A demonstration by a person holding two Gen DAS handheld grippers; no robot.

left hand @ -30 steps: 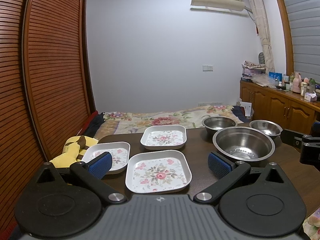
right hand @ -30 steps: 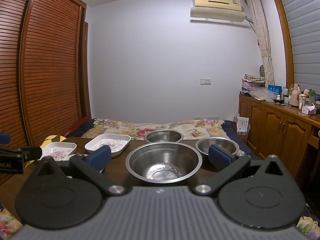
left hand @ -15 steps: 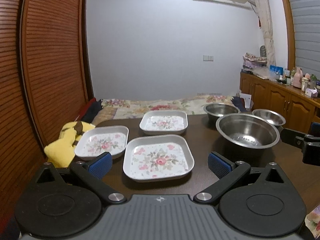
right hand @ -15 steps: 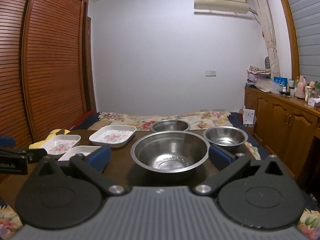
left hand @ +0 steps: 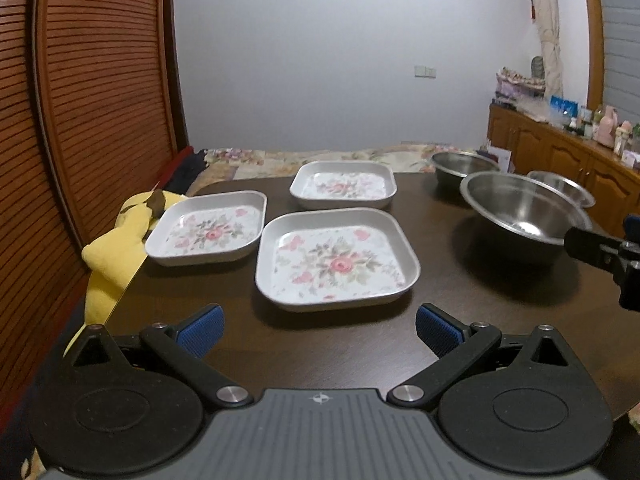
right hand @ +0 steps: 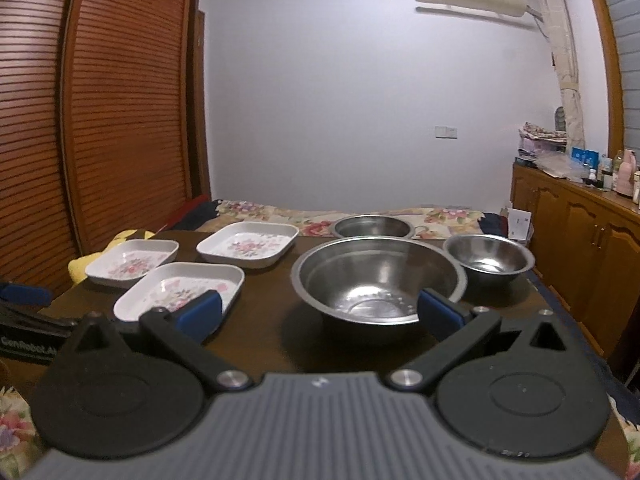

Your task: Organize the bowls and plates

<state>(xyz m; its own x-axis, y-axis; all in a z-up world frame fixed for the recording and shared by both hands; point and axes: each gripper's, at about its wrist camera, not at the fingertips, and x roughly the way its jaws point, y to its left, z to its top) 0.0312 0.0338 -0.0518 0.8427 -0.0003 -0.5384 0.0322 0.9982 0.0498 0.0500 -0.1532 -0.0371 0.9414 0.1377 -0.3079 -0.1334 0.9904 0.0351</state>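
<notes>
Steel bowls at frame centre-right and floral square plates centre-left lie unstacked on the table, so both the left gripper and right gripper hover wide-spread, holding nothing.

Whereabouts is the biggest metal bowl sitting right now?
The large steel bowl sits on the dark table straight ahead of the right gripper, with two smaller steel bowls behind it and the floral plates to its left.

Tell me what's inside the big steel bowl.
The big steel bowl looks empty, showing only shiny metal. The right claw's finger covers a small part of its near rim.
</notes>
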